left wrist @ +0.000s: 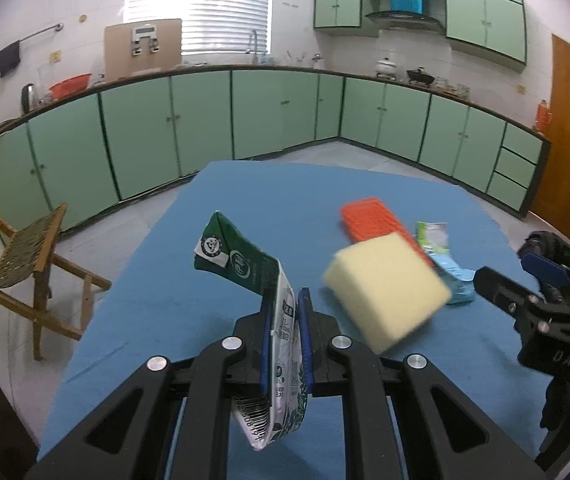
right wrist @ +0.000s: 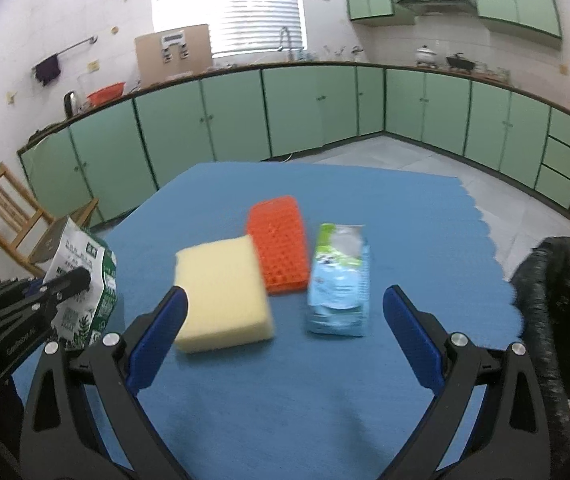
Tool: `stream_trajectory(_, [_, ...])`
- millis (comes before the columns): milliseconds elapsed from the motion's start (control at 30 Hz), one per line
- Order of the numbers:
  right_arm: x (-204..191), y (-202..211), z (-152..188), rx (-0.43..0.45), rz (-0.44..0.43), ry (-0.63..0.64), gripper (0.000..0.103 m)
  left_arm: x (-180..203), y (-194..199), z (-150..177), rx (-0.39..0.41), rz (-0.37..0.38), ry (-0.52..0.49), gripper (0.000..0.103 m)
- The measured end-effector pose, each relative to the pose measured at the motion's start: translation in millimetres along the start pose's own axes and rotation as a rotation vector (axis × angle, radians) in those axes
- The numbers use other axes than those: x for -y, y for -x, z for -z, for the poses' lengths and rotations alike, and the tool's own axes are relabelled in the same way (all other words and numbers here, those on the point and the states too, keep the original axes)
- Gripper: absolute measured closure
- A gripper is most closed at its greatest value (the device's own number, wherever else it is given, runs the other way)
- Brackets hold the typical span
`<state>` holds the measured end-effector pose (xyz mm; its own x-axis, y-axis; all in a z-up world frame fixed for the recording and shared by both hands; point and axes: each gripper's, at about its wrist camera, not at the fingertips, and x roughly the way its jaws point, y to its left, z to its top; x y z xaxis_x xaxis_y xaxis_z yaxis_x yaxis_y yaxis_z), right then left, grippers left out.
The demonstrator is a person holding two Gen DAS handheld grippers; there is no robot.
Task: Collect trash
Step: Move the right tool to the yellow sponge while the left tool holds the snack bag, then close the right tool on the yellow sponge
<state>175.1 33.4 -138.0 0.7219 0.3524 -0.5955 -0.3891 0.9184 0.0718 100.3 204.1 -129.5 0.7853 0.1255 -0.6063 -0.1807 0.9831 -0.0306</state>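
Note:
My left gripper (left wrist: 286, 300) is shut on a flattened green-and-white milk carton (left wrist: 245, 256) and holds it above the blue table. The same carton shows at the left of the right wrist view (right wrist: 85, 280), held by the left gripper (right wrist: 81, 278). My right gripper (right wrist: 285, 304) is wide open and empty, a little above the table, facing a crumpled light-blue carton (right wrist: 339, 284) that lies just ahead between its fingers. That blue carton also shows in the left wrist view (left wrist: 451, 276), next to the right gripper (left wrist: 485, 276).
A yellow sponge (right wrist: 221, 292) and an orange ice tray (right wrist: 279, 246) lie on the blue tablecloth (right wrist: 405, 216). A black bag (right wrist: 557, 288) hangs at the table's right edge. A wooden chair (left wrist: 25, 256) stands left of the table. Green cabinets line the walls.

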Motion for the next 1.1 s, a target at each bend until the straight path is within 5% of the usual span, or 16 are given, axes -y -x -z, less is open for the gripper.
stream_trajectory(867, [-49.7,-74.0,4.2,-0.203,-0.032,0.116,0.008,-31.9,-14.3,5.7,-0.039,-0.052,0.057,0.091])
stream_trajectory(967, [-51.8,-77.3,4.3,-0.219,-0.050,0.120,0.026,-31.9,-14.3,5.5,-0.040,-0.051,0.058,0.091])
stream_trajectory(1100, [-50.2,-77.1,2.6,-0.222,-0.069,0.109,0.027,-30.8,-14.5,6.2,-0.043,-0.051,0.054,0.091])
